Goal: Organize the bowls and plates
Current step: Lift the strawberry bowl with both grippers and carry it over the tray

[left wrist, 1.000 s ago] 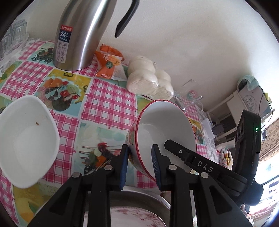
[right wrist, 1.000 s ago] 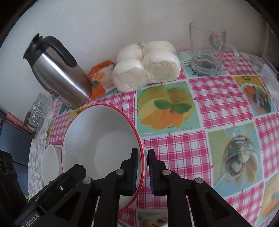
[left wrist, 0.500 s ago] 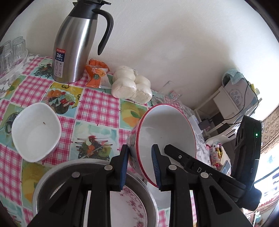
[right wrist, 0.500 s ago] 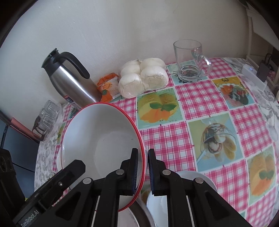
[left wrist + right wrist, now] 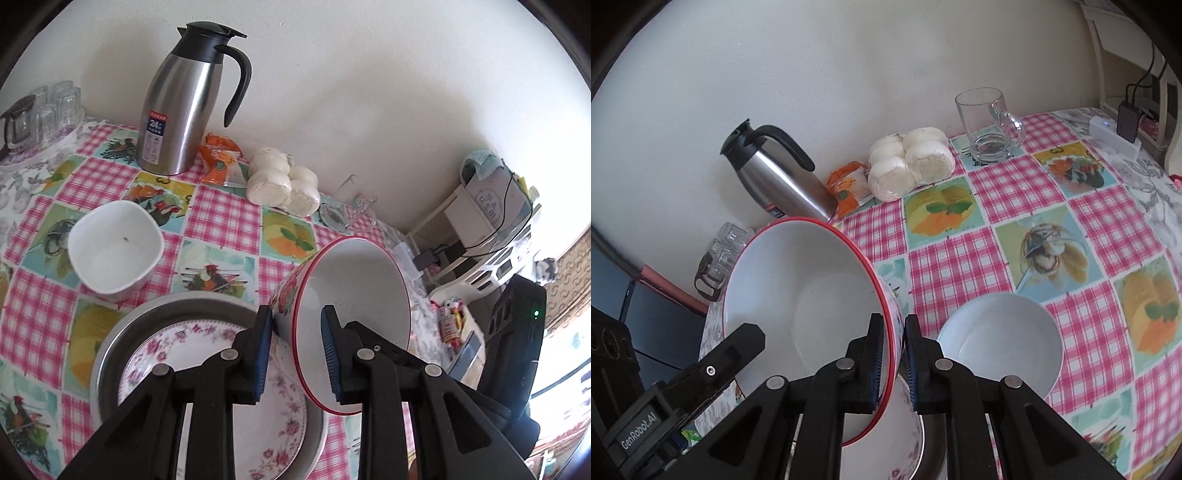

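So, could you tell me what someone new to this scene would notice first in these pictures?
The red-rimmed bowl stands out: tilted in the air, its rim pinched by both the left gripper and the right gripper. Below it a floral plate lies inside a metal basin on the pink checked tablecloth. A steel thermos jug stands at the wall.

Floral plate point(image 5: 221, 373) partly hidden behind fingers point(image 5: 263, 354)
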Demonstrator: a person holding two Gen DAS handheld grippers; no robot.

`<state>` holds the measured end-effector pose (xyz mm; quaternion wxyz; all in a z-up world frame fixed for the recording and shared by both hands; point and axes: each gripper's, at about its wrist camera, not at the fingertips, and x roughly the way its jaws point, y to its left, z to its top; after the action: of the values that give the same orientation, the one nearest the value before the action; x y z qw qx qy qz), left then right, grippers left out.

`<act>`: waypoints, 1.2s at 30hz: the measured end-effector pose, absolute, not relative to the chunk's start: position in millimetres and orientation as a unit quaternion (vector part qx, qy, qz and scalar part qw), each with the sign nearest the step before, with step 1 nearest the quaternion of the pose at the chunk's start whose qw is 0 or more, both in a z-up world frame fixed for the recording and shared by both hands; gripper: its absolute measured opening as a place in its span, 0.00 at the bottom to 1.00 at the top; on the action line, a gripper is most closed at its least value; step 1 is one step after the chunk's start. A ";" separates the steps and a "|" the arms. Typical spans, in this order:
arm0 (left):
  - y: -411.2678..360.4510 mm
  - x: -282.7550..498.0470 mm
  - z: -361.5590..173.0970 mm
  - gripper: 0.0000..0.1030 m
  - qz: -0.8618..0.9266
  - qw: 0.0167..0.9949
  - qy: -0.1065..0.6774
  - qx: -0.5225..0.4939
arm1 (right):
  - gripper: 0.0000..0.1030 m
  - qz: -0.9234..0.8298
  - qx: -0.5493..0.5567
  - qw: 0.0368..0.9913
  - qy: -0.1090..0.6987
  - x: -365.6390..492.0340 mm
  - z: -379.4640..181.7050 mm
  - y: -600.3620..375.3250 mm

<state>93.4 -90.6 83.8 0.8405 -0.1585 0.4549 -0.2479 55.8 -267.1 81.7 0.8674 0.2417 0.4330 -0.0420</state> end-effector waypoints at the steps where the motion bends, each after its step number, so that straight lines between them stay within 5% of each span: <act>1: -89.2 89.2 83.3 0.27 -0.245 0.842 0.455 -0.155 | 0.12 -0.041 0.246 0.865 0.435 52.6 78.9 -265.1; 36: -29.9 57.8 62.8 0.27 -0.187 0.838 0.481 -0.177 | 0.13 -0.020 0.268 0.849 0.455 17.9 41.5 -208.5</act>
<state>57.8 -29.9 62.8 0.8379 -0.1774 0.4812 -0.1867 17.9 -208.5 41.5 0.8488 0.2681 0.4552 -0.0202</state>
